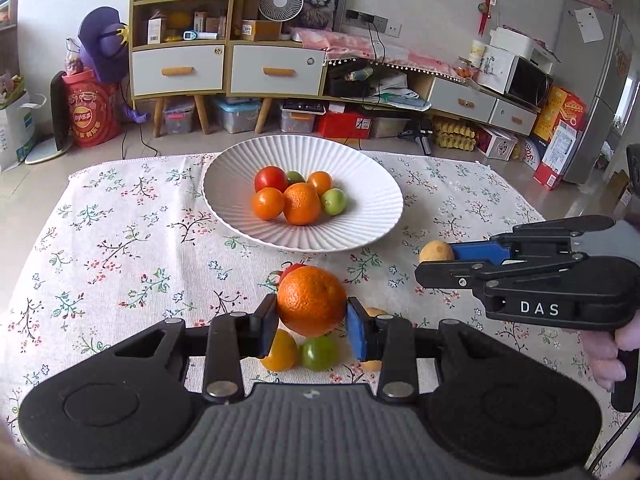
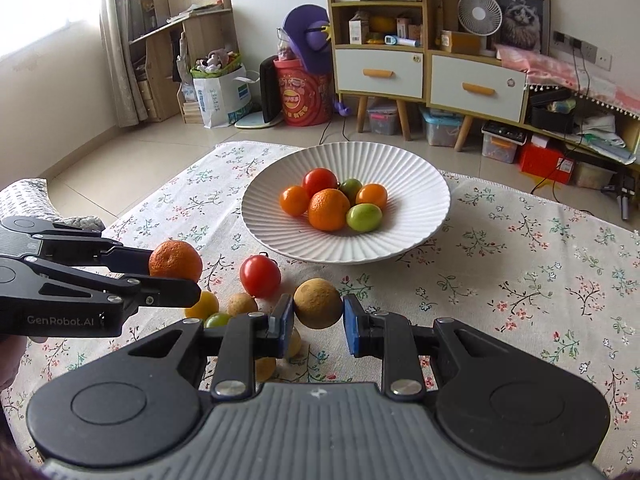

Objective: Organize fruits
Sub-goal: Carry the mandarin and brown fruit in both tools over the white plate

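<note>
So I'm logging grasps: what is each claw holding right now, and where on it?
The left claw pinches an orange across its sides. The right claw pinches a tan round fruit the same way, by its sides.

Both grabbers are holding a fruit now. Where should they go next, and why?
Probably forward, over the plate. The left gripper is shut on an orange and the right gripper on a brown fruit. Six fruits already sit in the plate, with bare room near its rim.
</note>
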`<act>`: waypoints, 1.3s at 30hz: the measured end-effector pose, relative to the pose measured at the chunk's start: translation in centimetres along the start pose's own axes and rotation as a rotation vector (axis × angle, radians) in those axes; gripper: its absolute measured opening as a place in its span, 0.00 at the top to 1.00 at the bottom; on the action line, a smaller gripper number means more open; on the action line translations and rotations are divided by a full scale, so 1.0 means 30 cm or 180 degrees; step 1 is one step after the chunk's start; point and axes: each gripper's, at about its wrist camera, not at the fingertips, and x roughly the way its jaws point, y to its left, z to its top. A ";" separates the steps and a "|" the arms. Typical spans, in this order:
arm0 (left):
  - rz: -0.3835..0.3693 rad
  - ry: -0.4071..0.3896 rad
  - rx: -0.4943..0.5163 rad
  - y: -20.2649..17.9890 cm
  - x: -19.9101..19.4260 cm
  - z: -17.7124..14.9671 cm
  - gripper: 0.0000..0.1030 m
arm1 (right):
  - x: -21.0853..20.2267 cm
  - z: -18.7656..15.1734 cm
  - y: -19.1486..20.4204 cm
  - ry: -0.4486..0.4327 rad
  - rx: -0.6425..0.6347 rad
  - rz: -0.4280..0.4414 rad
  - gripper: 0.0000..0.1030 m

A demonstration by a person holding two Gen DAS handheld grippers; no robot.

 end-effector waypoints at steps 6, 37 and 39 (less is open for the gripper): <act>0.0051 -0.0033 -0.0044 -0.002 0.018 0.039 0.72 | 0.009 0.024 -0.019 -0.0058 0.0040 -0.0054 0.77; 0.0220 0.0176 0.0002 -0.044 0.233 0.146 0.72 | 0.160 0.134 -0.193 -0.0117 0.0401 -0.0203 0.77; 0.0238 0.0208 0.0014 -0.046 0.240 0.142 0.72 | 0.172 0.135 -0.196 -0.0099 0.0400 -0.0211 0.77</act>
